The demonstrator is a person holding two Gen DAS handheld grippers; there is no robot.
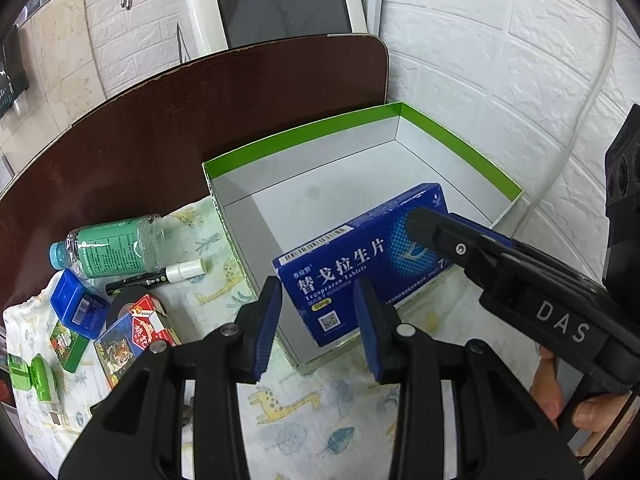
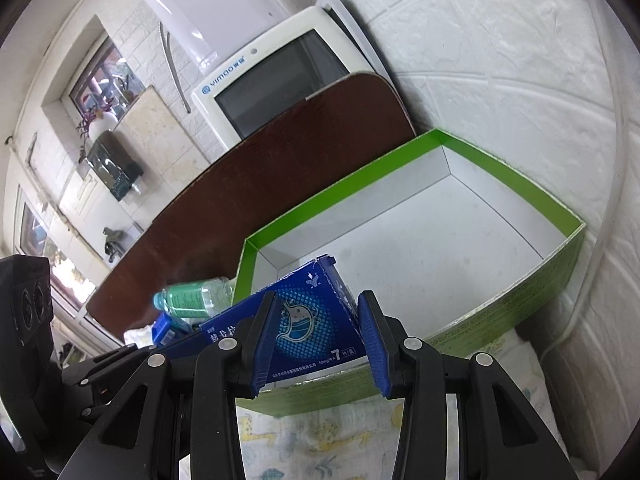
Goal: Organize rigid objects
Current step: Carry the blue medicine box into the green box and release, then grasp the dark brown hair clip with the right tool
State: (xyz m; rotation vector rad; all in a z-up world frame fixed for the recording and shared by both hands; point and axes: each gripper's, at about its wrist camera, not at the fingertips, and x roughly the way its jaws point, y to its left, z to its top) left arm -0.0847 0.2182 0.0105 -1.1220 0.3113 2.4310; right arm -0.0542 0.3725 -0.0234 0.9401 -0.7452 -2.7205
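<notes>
Blue is the pill box [image 1: 362,258], and the right claw [image 2: 318,334] holds it by one end, tilted over the near edge of the green tray [image 1: 460,144] at the desk's right side. The left claw [image 1: 320,320] is partly open and empty. Putting-in is the step now. Next, I think, lower the pill box inside and let go.

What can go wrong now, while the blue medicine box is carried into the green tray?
The blue medicine box is pinched only at one end by the right gripper, so it may swing or slip. Tilted over the near wall of the green tray, it could catch there. The left gripper is close and might bump it.
</notes>
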